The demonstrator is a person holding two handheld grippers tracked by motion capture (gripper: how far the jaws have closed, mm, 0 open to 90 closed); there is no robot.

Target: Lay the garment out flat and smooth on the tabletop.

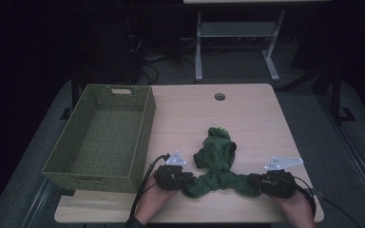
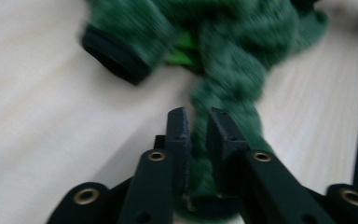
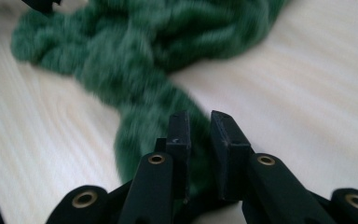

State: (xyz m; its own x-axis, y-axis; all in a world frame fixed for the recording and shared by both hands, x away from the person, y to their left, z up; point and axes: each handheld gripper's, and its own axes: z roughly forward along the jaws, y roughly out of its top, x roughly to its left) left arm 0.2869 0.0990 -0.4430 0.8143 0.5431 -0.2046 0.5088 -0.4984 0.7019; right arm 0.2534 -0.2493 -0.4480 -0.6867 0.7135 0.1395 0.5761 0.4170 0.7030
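Note:
A dark green knitted garment (image 1: 216, 164) lies bunched on the wooden table (image 1: 256, 118), with one twisted end stretched toward each hand. My left gripper (image 1: 190, 179) sits at the left end. In the left gripper view its jaws (image 2: 196, 116) stand a little apart, and a strand of the garment (image 2: 228, 70) runs between them. A dark cuff (image 2: 114, 56) shows farther off. My right gripper (image 1: 253, 180) is at the right end, its jaws (image 3: 199, 119) likewise parted around a strand of the garment (image 3: 135, 56) that rests on the table.
A green woven basket (image 1: 145, 130) stands on the left part of the table, close to my left hand. A round cable hole (image 1: 219, 97) is near the far edge. Beyond the table the floor is dark, with a white desk frame (image 1: 198, 47).

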